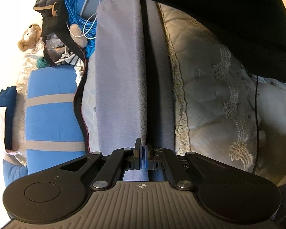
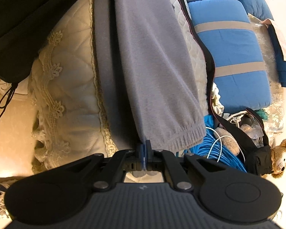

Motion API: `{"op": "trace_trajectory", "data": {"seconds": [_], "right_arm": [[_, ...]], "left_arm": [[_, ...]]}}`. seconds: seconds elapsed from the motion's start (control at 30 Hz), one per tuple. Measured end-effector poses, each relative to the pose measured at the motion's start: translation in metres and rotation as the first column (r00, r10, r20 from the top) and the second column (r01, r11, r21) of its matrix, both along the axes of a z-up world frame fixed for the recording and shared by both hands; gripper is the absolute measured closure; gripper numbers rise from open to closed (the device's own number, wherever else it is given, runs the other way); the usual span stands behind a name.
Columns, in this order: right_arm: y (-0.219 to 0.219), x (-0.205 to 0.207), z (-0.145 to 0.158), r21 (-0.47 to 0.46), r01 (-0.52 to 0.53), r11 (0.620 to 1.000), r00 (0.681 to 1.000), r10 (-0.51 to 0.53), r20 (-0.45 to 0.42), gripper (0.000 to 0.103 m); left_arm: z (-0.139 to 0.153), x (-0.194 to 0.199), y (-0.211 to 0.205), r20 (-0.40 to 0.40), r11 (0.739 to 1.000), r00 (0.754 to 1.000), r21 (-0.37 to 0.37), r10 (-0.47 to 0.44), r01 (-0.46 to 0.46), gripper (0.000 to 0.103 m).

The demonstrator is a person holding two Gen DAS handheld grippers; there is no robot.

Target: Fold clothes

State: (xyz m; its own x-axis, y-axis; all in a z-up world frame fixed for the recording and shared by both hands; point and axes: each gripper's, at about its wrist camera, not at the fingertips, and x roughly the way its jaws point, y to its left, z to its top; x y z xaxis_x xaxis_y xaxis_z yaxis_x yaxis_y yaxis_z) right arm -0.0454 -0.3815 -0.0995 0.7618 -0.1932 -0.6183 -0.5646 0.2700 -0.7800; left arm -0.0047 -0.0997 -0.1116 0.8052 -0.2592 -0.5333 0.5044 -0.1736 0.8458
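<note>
Both angled downward, the left gripper (image 1: 143, 153) and right gripper (image 2: 145, 153) pinch grey fleece trousers (image 1: 120, 66); only the right view shows the ribbed cuff (image 2: 186, 135).

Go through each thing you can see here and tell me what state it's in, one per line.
Left gripper: shut on grey trousers.
Right gripper: shut on them near the cuff.
Grey trousers: doubled over, stretched across the bed.
Blue cable: coiled.
Black bag: open.
Teddy bear: lying beside the bag.

Trousers (image 1: 120, 76) on bedspread (image 1: 209, 95)
</note>
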Motion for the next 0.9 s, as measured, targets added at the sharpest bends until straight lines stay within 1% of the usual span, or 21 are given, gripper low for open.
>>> {"op": "trace_trajectory", "data": {"seconds": [0.2, 0.3, 0.4, 0.43, 0.5, 0.6, 0.77, 0.8, 0.83, 0.87, 0.9], "right_arm": [[0.000, 0.001, -0.001, 0.006, 0.008, 1.000, 1.000, -0.008, -0.005, 0.102], [0.001, 0.002, -0.004, 0.001, 0.007, 1.000, 1.000, -0.007, -0.010, 0.101], [0.002, 0.001, -0.007, -0.006, 0.004, 1.000, 1.000, -0.004, -0.013, 0.100], [0.002, 0.000, -0.007, -0.001, 0.004, 1.000, 1.000, -0.004, -0.014, 0.101], [0.001, -0.001, -0.005, 0.013, 0.007, 1.000, 1.000, -0.007, -0.018, 0.101], [0.000, -0.002, -0.002, 0.029, 0.011, 1.000, 0.999, -0.010, -0.041, 0.102], [0.001, -0.003, -0.004, 0.015, 0.007, 1.000, 0.998, -0.006, -0.062, 0.101], [0.002, -0.003, -0.006, 0.005, 0.007, 1.000, 0.998, -0.006, -0.060, 0.099], [0.003, -0.003, -0.008, -0.009, 0.003, 1.000, 0.998, -0.004, -0.058, 0.074], [0.004, -0.005, -0.011, -0.030, -0.007, 1.000, 0.998, 0.005, -0.055, 0.071], [0.005, -0.006, -0.014, -0.051, -0.019, 0.999, 0.999, 0.016, -0.052, 0.059]], "left_arm": [[-0.010, 0.004, 0.002, -0.005, 1.000, 1.000, 0.026, -0.001, 0.001, 0.100], [-0.018, 0.005, 0.004, 0.020, 0.998, 1.000, 0.052, -0.022, 0.021, 0.100], [-0.018, 0.001, 0.005, 0.024, 0.998, 0.999, 0.051, -0.029, 0.027, 0.100], [-0.014, 0.002, 0.005, 0.003, 0.999, 1.000, 0.031, -0.015, 0.015, 0.100], [-0.010, 0.003, 0.006, -0.017, 1.000, 1.000, 0.023, -0.006, 0.006, 0.100], [-0.012, 0.002, 0.006, -0.013, 1.000, 1.000, 0.028, -0.008, 0.008, 0.101], [-0.013, 0.002, 0.004, -0.013, 1.000, 1.000, 0.028, -0.005, 0.005, 0.101], [-0.013, 0.002, 0.004, -0.012, 1.000, 1.000, 0.029, -0.002, 0.002, 0.100], [-0.014, 0.002, 0.003, -0.009, 1.000, 1.000, 0.030, 0.002, -0.001, 0.100], [-0.014, 0.001, 0.002, -0.004, 0.999, 1.000, 0.035, 0.006, -0.006, 0.100], [-0.015, -0.001, 0.002, 0.003, 0.999, 1.000, 0.052, 0.010, -0.010, 0.100]]}}
